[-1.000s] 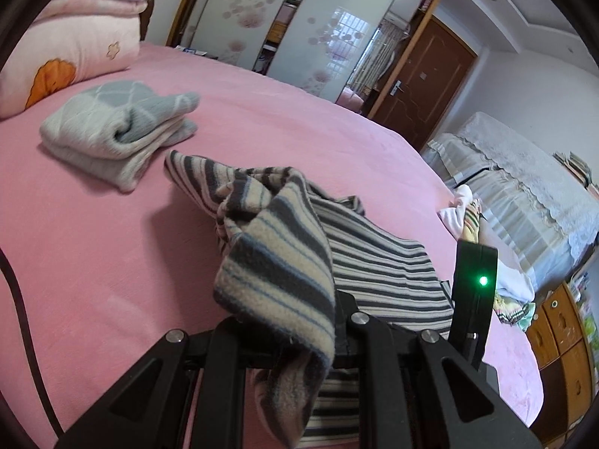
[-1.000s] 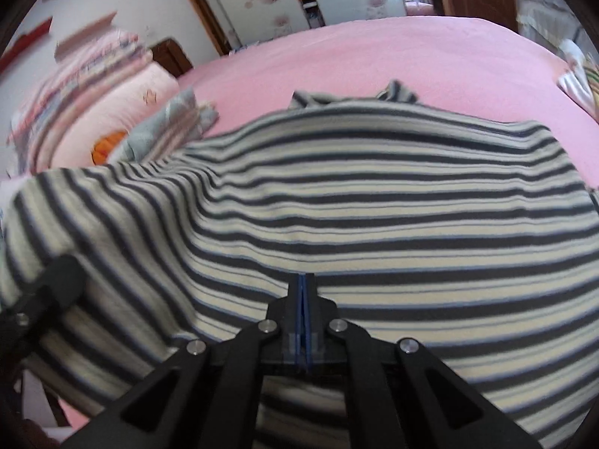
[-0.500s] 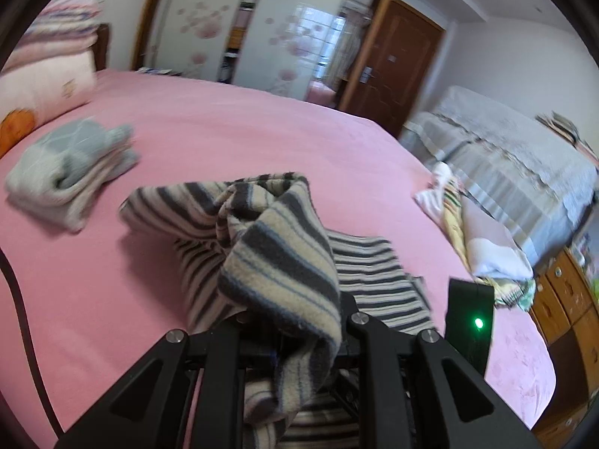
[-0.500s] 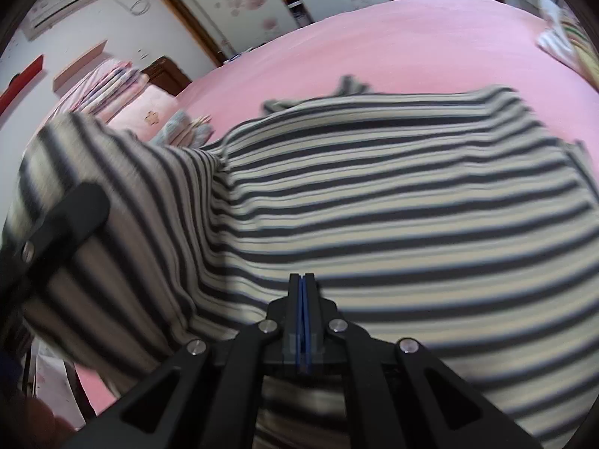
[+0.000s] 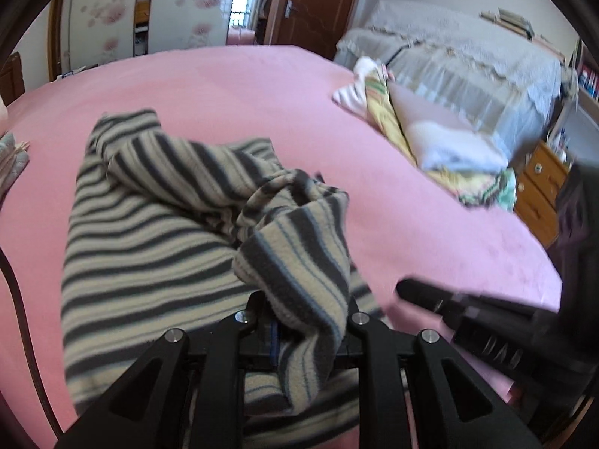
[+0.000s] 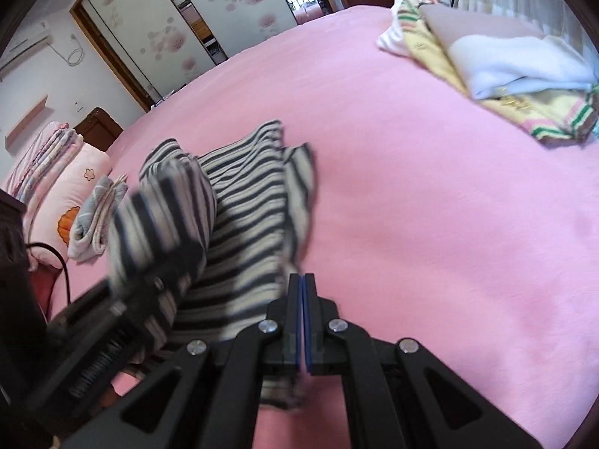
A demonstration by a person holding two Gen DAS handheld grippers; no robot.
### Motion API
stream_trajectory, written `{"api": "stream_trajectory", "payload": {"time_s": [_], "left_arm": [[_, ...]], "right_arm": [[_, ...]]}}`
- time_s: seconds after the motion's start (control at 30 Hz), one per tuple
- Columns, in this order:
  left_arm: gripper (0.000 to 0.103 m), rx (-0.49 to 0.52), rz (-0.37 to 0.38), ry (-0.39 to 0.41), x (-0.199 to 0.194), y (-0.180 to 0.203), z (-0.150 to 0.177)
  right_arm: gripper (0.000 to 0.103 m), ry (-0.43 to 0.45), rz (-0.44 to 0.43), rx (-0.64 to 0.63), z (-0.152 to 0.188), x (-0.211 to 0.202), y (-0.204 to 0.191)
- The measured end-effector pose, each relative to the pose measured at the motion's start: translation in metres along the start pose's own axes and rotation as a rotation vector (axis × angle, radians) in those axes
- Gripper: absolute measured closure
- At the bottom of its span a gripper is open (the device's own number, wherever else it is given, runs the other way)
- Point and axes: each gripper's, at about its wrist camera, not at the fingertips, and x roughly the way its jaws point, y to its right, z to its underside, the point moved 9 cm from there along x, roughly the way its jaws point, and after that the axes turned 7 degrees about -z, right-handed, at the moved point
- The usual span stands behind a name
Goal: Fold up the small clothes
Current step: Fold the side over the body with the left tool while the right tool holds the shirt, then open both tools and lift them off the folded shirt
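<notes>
Folding this striped garment (image 5: 149, 247) well calls, I judge, for carrying the pinched end low and straight across until its edge lines up with the layer lying flat on the pink bed (image 5: 262, 86), then letting go only once the cloth is down and smooth. The left hand-held gripper (image 5: 299, 321) sits low over the bed, pointing across it, its fingers closed on a bunched fold of the garment that drapes over them. The right hand-held gripper (image 6: 302, 299) sits just beside the garment's near edge, pads pressed together; whether any cloth is caught between them I cannot tell.
</notes>
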Motion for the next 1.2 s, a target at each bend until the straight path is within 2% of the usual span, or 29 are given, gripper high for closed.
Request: {"api": "stream_trajectory", "payload": {"time_s": [0.1, 0.17, 0.4, 0.5, 0.6, 0.73, 0.77, 0.87, 0.93, 1.0, 1.07, 1.2], "left_arm": [[0.087, 0.049, -0.036, 0.008, -0.004, 0.006, 0.007], [0.083, 0.083, -0.053, 0.000, -0.005, 0.009, 0.011], [0.082, 0.124, -0.011, -0.014, -0.013, 0.026, 0.026], [0.082, 0.140, -0.022, -0.013, -0.012, 0.028, 0.030], [0.090, 0.134, -0.021, -0.017, -0.014, 0.026, 0.030], [0.090, 0.150, 0.033, -0.038, -0.019, 0.028, 0.034], [0.090, 0.157, 0.032, -0.040, -0.019, 0.028, 0.036], [0.080, 0.161, 0.043, -0.044, -0.026, 0.028, 0.042], [0.076, 0.155, 0.046, -0.047, -0.032, 0.025, 0.046], [0.076, 0.156, 0.051, -0.054, -0.041, 0.018, 0.054], [0.076, 0.165, 0.041, -0.058, -0.050, 0.011, 0.062], [0.073, 0.135, 0.005, -0.089, -0.071, -0.022, 0.084]], "right_arm": [[0.102, 0.006, 0.005, -0.011, -0.001, -0.002, 0.006], [0.102, -0.001, -0.004, -0.013, -0.004, 0.002, 0.009], [0.102, -0.012, -0.041, -0.018, 0.003, 0.003, 0.007], [0.102, -0.009, -0.049, -0.026, 0.005, 0.002, 0.006], [0.102, -0.011, -0.075, -0.037, 0.007, -0.001, 0.003], [0.102, -0.012, -0.094, -0.066, 0.009, -0.008, -0.002], [0.102, -0.016, -0.100, -0.078, 0.009, -0.010, -0.005], [0.101, -0.027, -0.118, -0.095, 0.010, -0.015, -0.014], [0.097, -0.033, -0.133, -0.098, 0.010, -0.017, -0.019], [0.083, -0.028, -0.143, -0.103, 0.010, -0.021, -0.023], [0.075, -0.024, -0.147, -0.109, 0.010, -0.025, -0.027], [0.074, -0.035, -0.191, -0.106, 0.012, -0.033, -0.036]]}}
